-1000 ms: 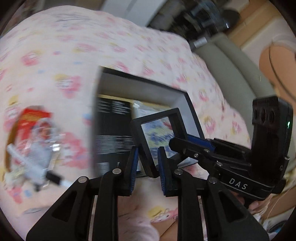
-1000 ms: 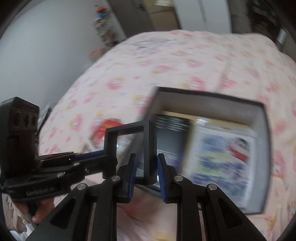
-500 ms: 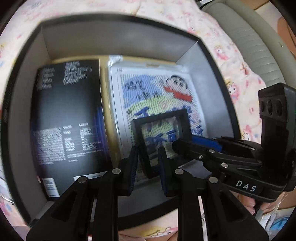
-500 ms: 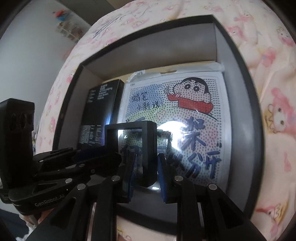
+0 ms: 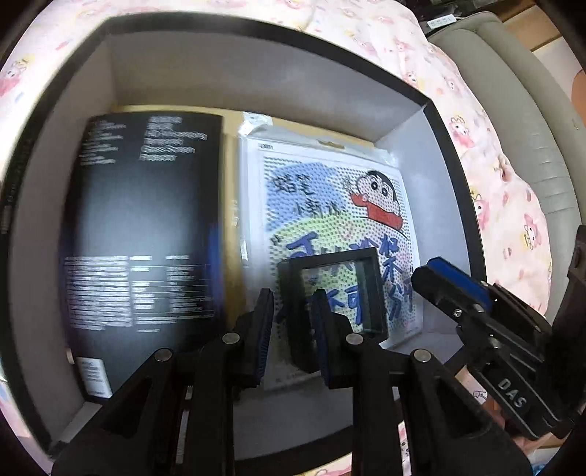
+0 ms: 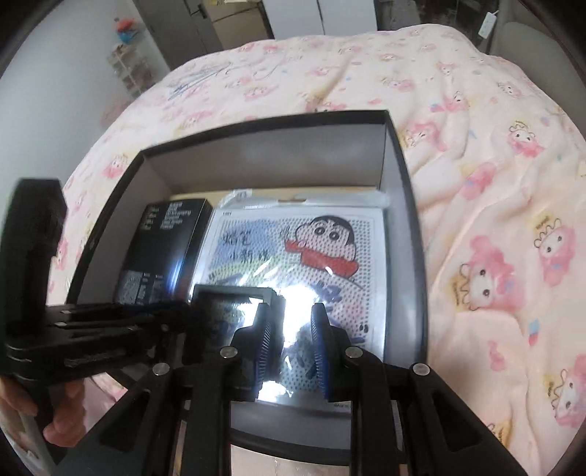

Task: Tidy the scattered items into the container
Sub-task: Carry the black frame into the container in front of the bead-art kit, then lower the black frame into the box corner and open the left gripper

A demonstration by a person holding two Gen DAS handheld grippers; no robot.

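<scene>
A small black square frame (image 5: 337, 293) with a clear window lies in the black open box (image 5: 256, 33), on top of a cartoon bead-art packet (image 5: 329, 205). My left gripper (image 5: 293, 333) is open, with the frame's left edge between its fingers. My right gripper (image 6: 289, 340) is open and empty just right of the frame (image 6: 230, 307). It also shows in the left wrist view (image 5: 450, 282), apart from the frame.
A black product box (image 5: 143, 227) lies in the left half of the container. The container sits on a pink cartoon-print bedspread (image 6: 494, 219). A grey sofa (image 5: 512, 91) stands beyond the bed on the right. A hand (image 6: 62, 413) holds the left gripper.
Both grippers carried the frame over the box and lowered it in. Both have opened. The right gripper has let go and pulled to the right; the frame now lies on the packet.
</scene>
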